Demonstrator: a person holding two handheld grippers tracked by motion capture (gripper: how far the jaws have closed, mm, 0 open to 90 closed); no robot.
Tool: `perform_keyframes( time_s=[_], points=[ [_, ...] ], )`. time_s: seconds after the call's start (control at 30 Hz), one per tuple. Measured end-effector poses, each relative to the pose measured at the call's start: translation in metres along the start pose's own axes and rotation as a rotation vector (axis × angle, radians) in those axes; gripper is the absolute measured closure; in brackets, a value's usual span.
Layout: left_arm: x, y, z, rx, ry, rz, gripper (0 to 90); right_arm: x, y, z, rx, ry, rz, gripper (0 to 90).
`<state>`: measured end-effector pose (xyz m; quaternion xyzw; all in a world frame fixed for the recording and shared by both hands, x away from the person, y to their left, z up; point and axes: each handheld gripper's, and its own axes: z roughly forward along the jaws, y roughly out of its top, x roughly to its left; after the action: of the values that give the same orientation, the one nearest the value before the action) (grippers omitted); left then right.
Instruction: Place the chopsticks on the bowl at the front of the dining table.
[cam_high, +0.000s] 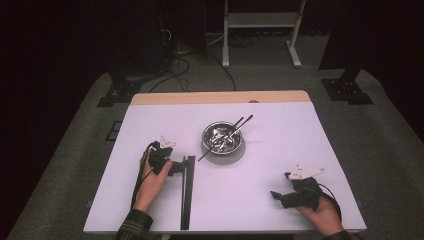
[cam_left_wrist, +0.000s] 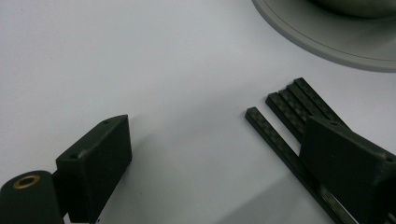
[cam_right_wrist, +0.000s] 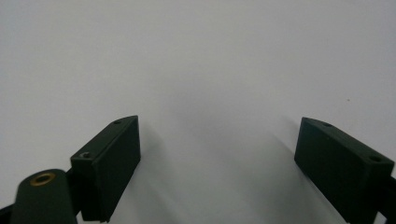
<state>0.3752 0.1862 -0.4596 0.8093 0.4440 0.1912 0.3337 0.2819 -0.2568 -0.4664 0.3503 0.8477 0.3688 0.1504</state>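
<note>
The left hand-held gripper (cam_left_wrist: 215, 163) is seen with its jaws spread wide over the white surface (cam_left_wrist: 140, 56). Black strips (cam_left_wrist: 285, 116) lie at the right, partly covered by the right jaw. A grey rim (cam_left_wrist: 327, 39) is seen at upper right.

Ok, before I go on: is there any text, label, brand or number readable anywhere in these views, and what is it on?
None: no readable text in any view.
The black strips, the left gripper, the right gripper and the metal bowl show no lettering.
The table is plain white, unmarked.
The grey plates on the grippers, seen from the high view, are too small to tell any marking.
</note>
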Motion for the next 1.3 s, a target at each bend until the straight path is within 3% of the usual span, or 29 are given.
perform_keyframes(
  time_s=[0.23,1.3],
  points=[
    [-0.004,-0.008,-0.005,-0.024,0.006,-0.004,8.5,0.0,0.0,0.0,0.0,0.0,-0.001,12.6],
    [-0.031,-0.039,-0.036,-0.03,-0.01,0.02,8.5,0.0,0.0,0.0,0.0,0.0,-0.001,12.6]
  ],
)
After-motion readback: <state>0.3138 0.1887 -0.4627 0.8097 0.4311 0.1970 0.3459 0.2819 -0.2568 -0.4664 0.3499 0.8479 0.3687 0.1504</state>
